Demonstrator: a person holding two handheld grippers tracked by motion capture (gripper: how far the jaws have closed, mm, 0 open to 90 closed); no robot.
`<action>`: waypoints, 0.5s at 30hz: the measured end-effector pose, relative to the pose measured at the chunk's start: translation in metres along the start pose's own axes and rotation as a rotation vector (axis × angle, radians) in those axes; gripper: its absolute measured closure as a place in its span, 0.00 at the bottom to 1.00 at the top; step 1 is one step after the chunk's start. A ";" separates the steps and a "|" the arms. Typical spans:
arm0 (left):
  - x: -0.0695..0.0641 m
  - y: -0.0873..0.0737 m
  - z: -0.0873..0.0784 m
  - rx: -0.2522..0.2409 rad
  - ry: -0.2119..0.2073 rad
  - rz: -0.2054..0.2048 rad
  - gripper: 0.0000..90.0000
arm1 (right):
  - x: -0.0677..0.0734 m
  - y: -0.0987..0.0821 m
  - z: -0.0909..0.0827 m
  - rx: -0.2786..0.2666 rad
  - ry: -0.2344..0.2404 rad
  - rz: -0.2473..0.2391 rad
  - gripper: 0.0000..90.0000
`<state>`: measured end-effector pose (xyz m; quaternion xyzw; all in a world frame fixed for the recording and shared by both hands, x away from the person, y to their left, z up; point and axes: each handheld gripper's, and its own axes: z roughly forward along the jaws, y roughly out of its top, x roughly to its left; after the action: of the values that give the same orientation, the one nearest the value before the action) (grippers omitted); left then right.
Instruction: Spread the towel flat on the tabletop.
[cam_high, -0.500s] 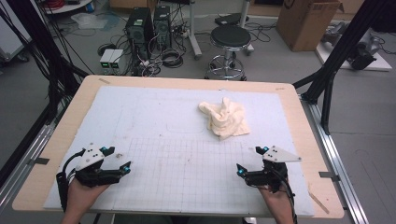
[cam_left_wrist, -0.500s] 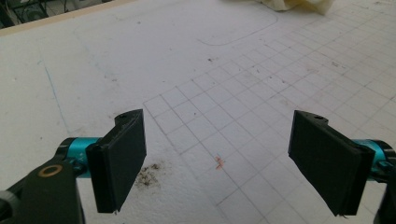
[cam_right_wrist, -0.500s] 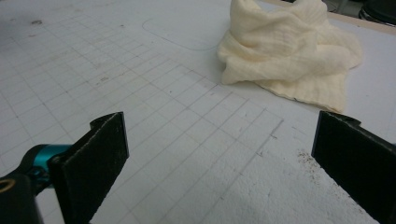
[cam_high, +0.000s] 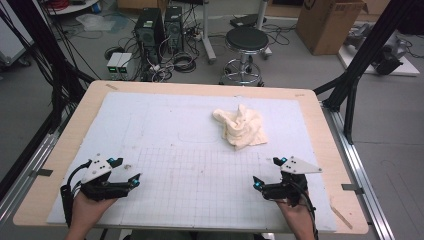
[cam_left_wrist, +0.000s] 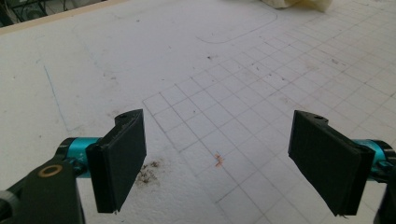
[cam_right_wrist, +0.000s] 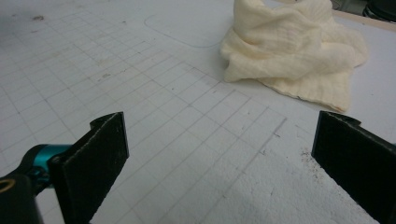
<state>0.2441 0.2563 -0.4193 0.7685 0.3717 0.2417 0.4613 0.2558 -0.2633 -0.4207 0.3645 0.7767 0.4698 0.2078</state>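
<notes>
A crumpled cream cloth (cam_high: 240, 127) lies on the white gridded mat (cam_high: 190, 165), right of centre and toward the far side. My left gripper (cam_high: 127, 171) rests low at the near left of the mat, held by a hand, jaws wide apart. In the left gripper view the left gripper (cam_left_wrist: 222, 158) stands open over bare mat, with a corner of the cloth (cam_left_wrist: 299, 3) at the top edge. My right gripper (cam_high: 266, 172) sits at the near right, also open. In the right gripper view the right gripper (cam_right_wrist: 222, 158) has nothing between its jaws, and the cloth (cam_right_wrist: 289, 51) lies ahead of it.
The mat covers a wooden table (cam_high: 327, 150) with a bare rim all round. Beyond the far edge stand a black stool (cam_high: 246, 45), computer towers (cam_high: 160, 30) with cables and a cardboard box (cam_high: 330, 25). Black frame posts (cam_high: 350, 95) rise at the table's sides.
</notes>
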 end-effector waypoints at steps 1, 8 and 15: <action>0.000 -0.001 0.000 -0.003 0.000 -0.004 0.22 | 0.000 0.000 0.000 0.001 0.000 -0.005 0.03; 0.001 -0.001 -0.001 -0.003 -0.003 -0.002 0.22 | 0.002 0.001 0.000 0.002 0.005 -0.006 0.03; 0.001 -0.001 -0.001 -0.006 -0.004 -0.008 0.22 | 0.004 0.003 0.002 -0.002 0.024 -0.011 0.03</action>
<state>0.2437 0.2576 -0.4198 0.7661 0.3728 0.2395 0.4655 0.2558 -0.2578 -0.4191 0.3545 0.7807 0.4736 0.2013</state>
